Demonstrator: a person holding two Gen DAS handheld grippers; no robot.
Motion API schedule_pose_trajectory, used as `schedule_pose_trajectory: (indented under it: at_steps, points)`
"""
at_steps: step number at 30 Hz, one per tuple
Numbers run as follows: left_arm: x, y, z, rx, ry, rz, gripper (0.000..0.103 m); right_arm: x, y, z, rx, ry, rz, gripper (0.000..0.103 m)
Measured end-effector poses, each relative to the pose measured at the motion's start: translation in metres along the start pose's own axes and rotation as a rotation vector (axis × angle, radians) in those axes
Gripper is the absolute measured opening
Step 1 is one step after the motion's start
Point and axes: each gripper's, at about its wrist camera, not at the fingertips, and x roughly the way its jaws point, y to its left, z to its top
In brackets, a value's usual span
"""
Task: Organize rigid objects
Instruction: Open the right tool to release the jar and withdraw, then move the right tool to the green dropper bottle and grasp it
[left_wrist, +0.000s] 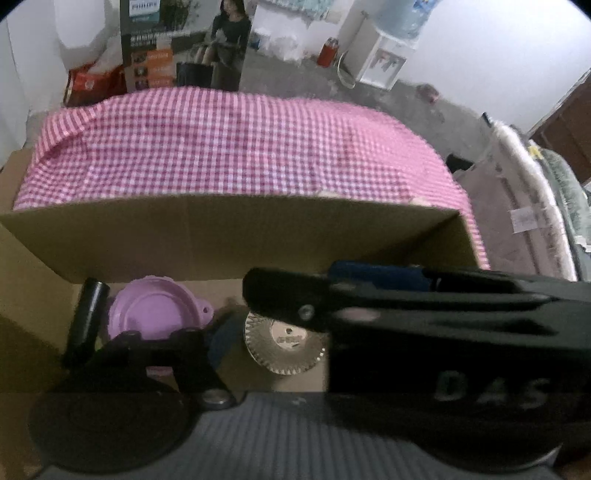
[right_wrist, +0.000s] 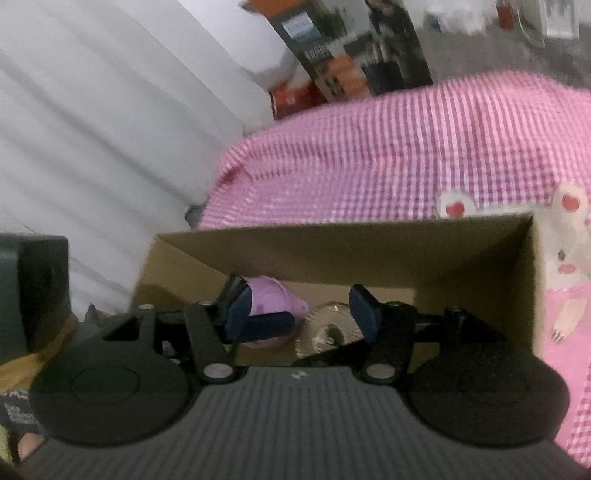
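Peering from left wrist into open brown cardboard box (left_wrist: 221, 240): found round purple plastic lid (left_wrist: 155, 314), gold toothed metal disc (left_wrist: 284, 347) and black cylinder (left_wrist: 86, 317) on its floor. Could not tell left gripper (left_wrist: 295, 343) jaws, one finger hidden. From right wrist: held right gripper (right_wrist: 299, 314) jaws spread, empty, above disc.

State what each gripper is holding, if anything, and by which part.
The right gripper holds nothing: its jaws stand open above the toothed disc and purple lid. The left gripper cannot be told: one finger is hidden.
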Motion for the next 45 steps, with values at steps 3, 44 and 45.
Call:
schedule_pose_trajectory:
  at_steps: [3,44,45]
  points:
    - [-0.018,-0.004,-0.007,0.009,-0.023,-0.004,0.074,-0.028,0.009,-0.007,-0.008,-0.087,0.017,0.060]
    - [-0.110,-0.006,-0.288,0.468,-0.537,0.097,0.082,-0.139,0.099,-0.253,-0.261,-0.265,0.043,0.050]
    - [-0.107,-0.005,-0.287,0.465,-0.542,0.096,0.080,-0.132,0.098,-0.249,-0.266,-0.256,0.041,0.048]
